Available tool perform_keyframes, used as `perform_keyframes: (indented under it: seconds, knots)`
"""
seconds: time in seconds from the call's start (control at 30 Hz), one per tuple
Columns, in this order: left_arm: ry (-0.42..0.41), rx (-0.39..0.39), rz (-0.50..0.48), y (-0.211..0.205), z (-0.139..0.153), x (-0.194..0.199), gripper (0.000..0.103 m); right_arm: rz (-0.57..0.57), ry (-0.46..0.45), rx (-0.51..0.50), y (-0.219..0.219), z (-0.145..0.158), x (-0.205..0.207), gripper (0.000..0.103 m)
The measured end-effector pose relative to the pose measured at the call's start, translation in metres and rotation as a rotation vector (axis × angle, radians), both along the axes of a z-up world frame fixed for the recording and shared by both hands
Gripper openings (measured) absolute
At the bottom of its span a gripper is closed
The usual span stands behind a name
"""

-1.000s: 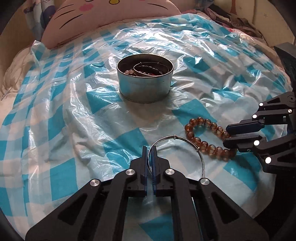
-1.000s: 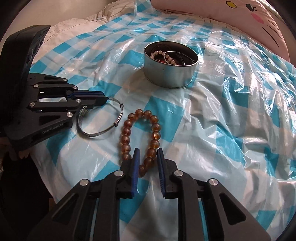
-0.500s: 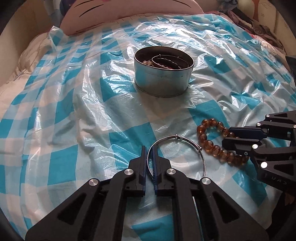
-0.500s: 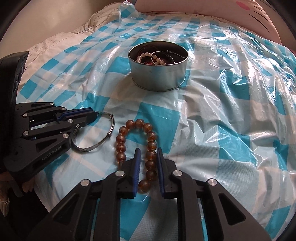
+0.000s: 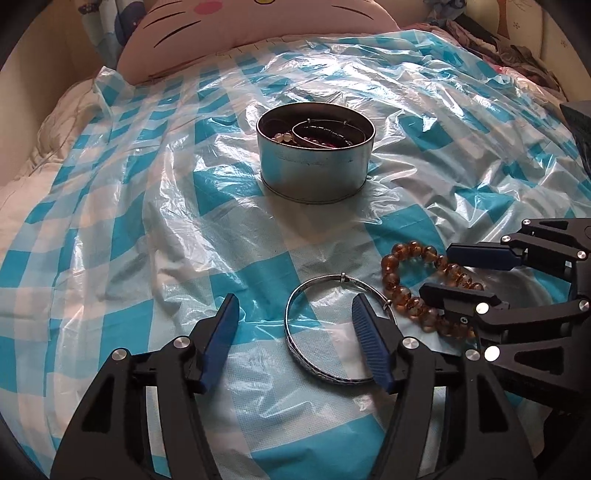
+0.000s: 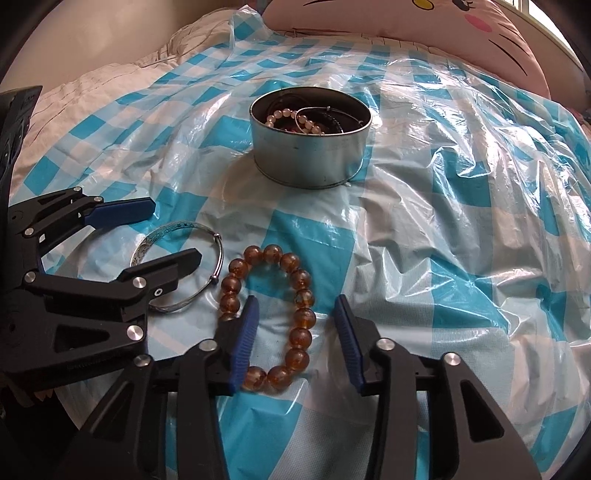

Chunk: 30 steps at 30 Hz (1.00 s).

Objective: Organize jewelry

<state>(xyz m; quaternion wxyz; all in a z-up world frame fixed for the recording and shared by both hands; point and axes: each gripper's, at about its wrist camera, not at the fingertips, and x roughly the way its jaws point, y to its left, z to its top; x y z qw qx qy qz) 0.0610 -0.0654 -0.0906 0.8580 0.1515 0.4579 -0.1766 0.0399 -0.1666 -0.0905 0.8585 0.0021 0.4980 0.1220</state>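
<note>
A silver bangle (image 5: 320,374) lies flat on the checked sheet. My left gripper (image 5: 295,301) straddles it, jaws opening, pads off the metal; the right finger covers the bangle's right side. An amber bead bracelet (image 6: 273,254) lies just right of the bangle. My right gripper (image 6: 296,300) stands over it with jaws opening: one strand runs between the pads untouched, the left finger hides the other. In the right wrist view the left gripper (image 6: 176,229) sits over the bangle (image 6: 218,258). Further back stands a round metal tin (image 5: 314,170) holding pale beads and a thin hoop.
A crinkled blue-and-white checked plastic sheet (image 5: 147,221) covers the bed. A pink cat-face cushion (image 5: 221,22) lies at the far edge, and a heap of clothes (image 5: 517,48) at the far right. The tin (image 6: 310,158) stands about a hand's length beyond both pieces.
Both grippers were shut, the left on the bangle, the right on the bead bracelet. Now both have spread their jaws and let go; the pieces lie on the sheet.
</note>
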Motion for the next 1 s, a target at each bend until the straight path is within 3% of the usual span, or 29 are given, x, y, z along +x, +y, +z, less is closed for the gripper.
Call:
perform_keyframes:
  seconds: [0.07, 0.1, 0.17, 0.23, 0.27, 0.4, 0.47, 0.53, 0.6, 0.63, 0.67, 0.8, 0.93, 1.0]
  knots:
    - [0.015, -0.007, -0.018, -0.001, -0.001, 0.0, 0.03, -0.006, 0.012, 0.043, -0.005, 0.001, 0.001, 0.019]
    - [0.02, -0.004, -0.028, -0.002, -0.003, -0.001, 0.025, -0.014, 0.021, 0.074, -0.009, 0.001, 0.001, 0.013]
    - [0.011, 0.007, -0.047, -0.005, -0.002, -0.004, 0.013, -0.031, 0.041, 0.144, -0.019, 0.001, 0.002, 0.013]
    - [0.011, 0.005, -0.059, -0.007, -0.002, -0.006, 0.009, -0.046, 0.045, 0.175, -0.024, 0.003, 0.002, 0.013]
    - [0.009, 0.005, -0.059, -0.008, -0.001, -0.007, 0.009, -0.053, 0.042, 0.174, -0.025, 0.003, 0.002, 0.014]
    - [0.022, -0.008, -0.024, -0.004, -0.002, -0.003, 0.015, -0.032, 0.028, 0.145, -0.017, 0.004, 0.001, 0.038]
    - [0.027, -0.018, -0.006, -0.001, -0.003, 0.0, 0.027, -0.014, 0.017, 0.074, -0.007, 0.002, 0.0, 0.039]
    - [0.031, -0.017, -0.006, 0.0, -0.004, 0.001, 0.027, 0.002, 0.001, 0.015, 0.001, 0.001, -0.002, 0.039]
    - [0.022, -0.005, -0.028, -0.004, -0.004, -0.002, 0.021, 0.017, 0.001, 0.029, 0.001, 0.001, -0.003, 0.025]
    - [0.026, -0.012, -0.043, -0.006, -0.004, -0.004, 0.009, 0.013, 0.005, 0.044, -0.001, 0.001, -0.003, 0.019]
    - [0.013, -0.007, -0.05, -0.007, -0.002, -0.007, 0.006, 0.006, 0.011, 0.066, -0.005, 0.002, -0.003, 0.013]
    - [0.004, -0.013, -0.049, -0.007, 0.001, -0.011, 0.006, -0.032, 0.02, 0.168, -0.022, 0.01, -0.006, 0.013]
    - [0.01, -0.018, -0.041, -0.007, 0.0, -0.011, 0.006, -0.032, 0.057, 0.14, -0.017, 0.004, -0.002, 0.014]
    - [0.014, -0.017, -0.039, -0.007, -0.001, -0.01, 0.006, -0.006, 0.06, 0.131, -0.011, 0.002, -0.001, 0.029]
